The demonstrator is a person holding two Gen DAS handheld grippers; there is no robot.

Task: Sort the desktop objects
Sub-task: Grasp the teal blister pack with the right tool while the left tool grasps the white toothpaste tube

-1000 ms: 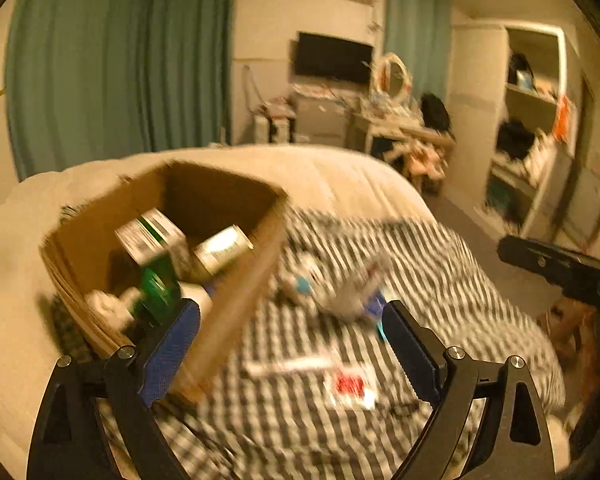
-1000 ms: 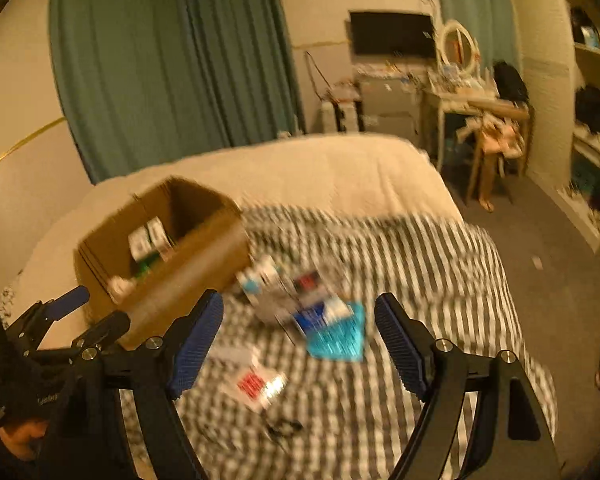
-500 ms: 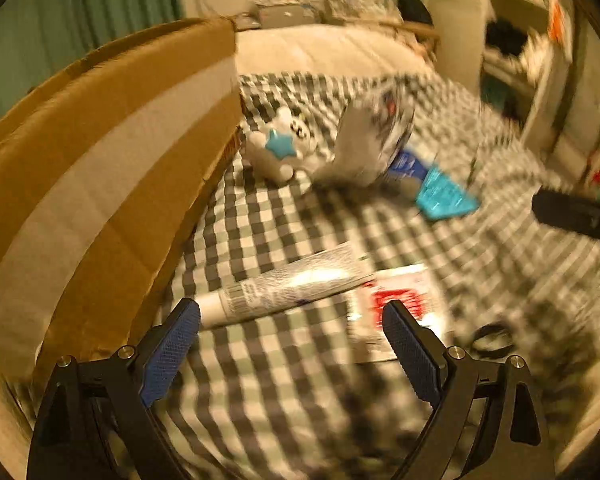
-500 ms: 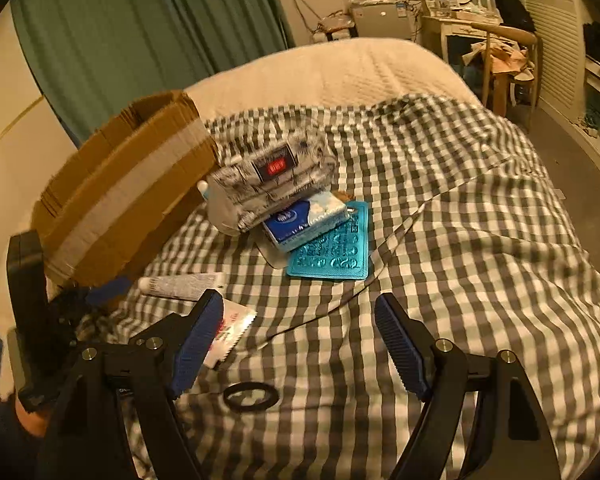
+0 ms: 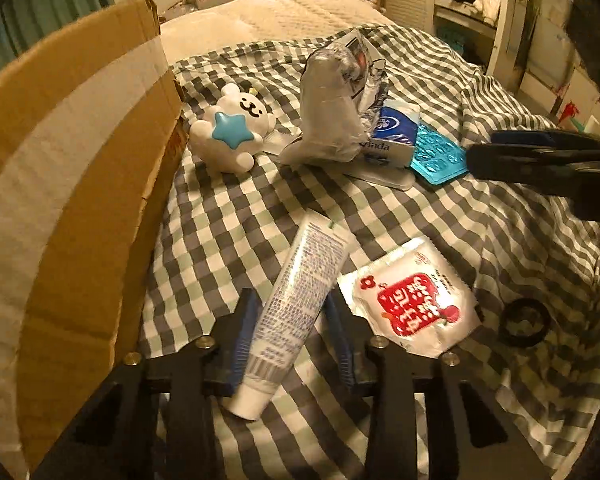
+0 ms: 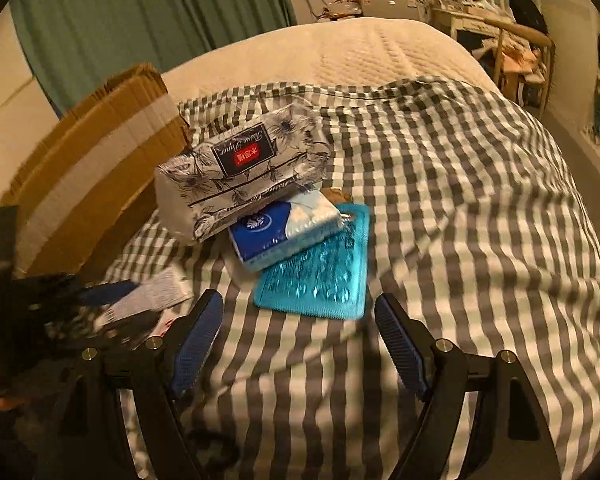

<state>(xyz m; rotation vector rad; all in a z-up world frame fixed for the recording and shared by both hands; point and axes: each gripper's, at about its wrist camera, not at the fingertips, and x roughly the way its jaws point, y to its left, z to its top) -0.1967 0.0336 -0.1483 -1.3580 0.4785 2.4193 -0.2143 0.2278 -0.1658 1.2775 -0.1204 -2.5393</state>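
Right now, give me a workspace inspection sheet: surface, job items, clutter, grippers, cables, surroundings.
Surface: checked cloth over a bed, wrinkled.
Job's things: white tube between the left gripper's pads; cardboard box to the left; bear toy beside the box; red-print sachet; floral tissue pack lying on blue tissue pack, which overlaps teal blister sheet.
Clutter: black ring on the cloth.
Grippers: left gripper closed on the tube; right gripper open, holding nothing, short of the blister sheet.
Cables: some hang at the far wall, none on the cloth.
Surroundings: green curtains, cluttered dresser.
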